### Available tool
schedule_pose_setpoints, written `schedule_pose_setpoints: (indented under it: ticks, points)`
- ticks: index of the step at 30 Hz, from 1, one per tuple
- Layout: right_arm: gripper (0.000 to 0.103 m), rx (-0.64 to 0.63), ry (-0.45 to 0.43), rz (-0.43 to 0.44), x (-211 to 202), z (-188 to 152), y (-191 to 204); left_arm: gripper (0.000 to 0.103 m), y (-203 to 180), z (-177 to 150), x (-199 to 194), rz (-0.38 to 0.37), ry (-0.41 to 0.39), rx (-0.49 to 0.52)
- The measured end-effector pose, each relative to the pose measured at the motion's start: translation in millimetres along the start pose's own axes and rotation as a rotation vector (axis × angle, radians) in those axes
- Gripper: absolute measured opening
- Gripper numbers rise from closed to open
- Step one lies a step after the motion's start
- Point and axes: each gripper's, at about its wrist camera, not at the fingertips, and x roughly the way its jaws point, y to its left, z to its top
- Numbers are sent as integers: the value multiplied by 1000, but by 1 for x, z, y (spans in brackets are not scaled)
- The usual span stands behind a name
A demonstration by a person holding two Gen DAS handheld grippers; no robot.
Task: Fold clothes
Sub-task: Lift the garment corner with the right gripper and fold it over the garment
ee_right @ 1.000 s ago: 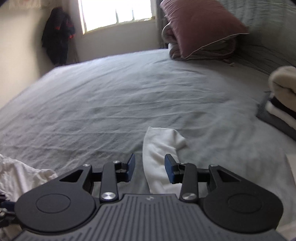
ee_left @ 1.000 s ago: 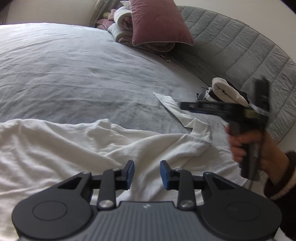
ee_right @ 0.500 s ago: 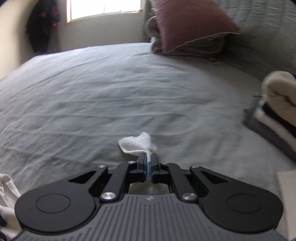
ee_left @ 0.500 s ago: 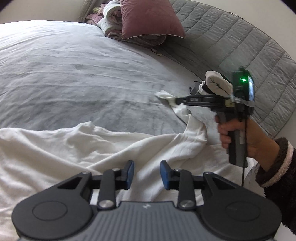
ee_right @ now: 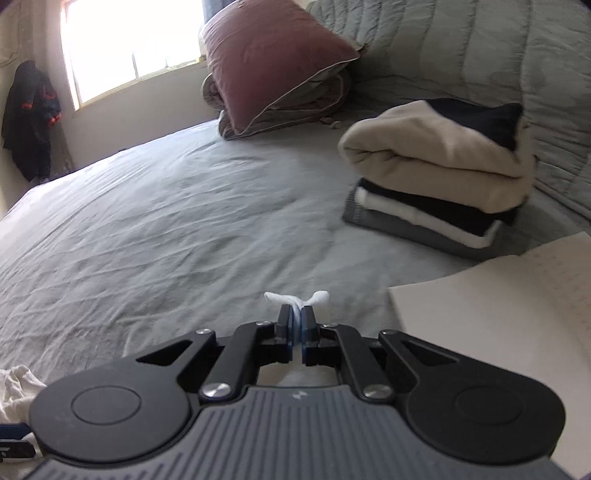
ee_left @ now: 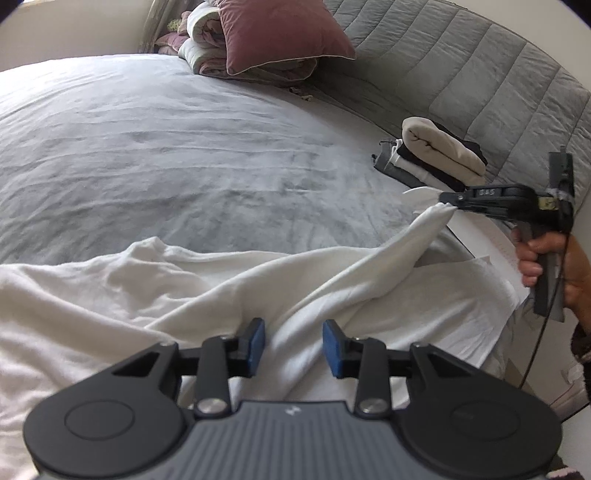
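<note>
I see the grey bedspread (ee_left: 177, 147) bare and passable ahead and to the left. On the right the folded clothes stack (ee_right: 439, 177) and a paper sheet (ee_right: 498, 295) block, with the headboard (ee_left: 461, 70) behind; the maroon pillow (ee_left: 280, 33) closes the far end.

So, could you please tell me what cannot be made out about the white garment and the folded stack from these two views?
- White garment, left wrist view: near part hidden behind the left claw.
- Right wrist view: only a tuft shows past the right claw; its body hides the rest.
- Folded stack: blurred; count of pieces unclear.
</note>
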Motion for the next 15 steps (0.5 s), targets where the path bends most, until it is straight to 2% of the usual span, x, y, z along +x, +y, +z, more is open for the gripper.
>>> schedule_pose_setpoints:
  ticks: [7, 9, 12, 15]
  points:
    - [4, 23, -35, 34, -22, 5, -5, 33, -15, -5, 0, 70, -32, 93]
    - [4, 15, -47, 44, -28, 7, -4, 14, -17, -6, -3, 88, -48, 103]
    - [4, 2, -69, 50, -36, 10, -2, 6, -17, -7, -12, 91, -81, 97]
    - [4, 4, -93, 56, -43, 13, -3, 4, -15, -9, -24, 73, -121, 76]
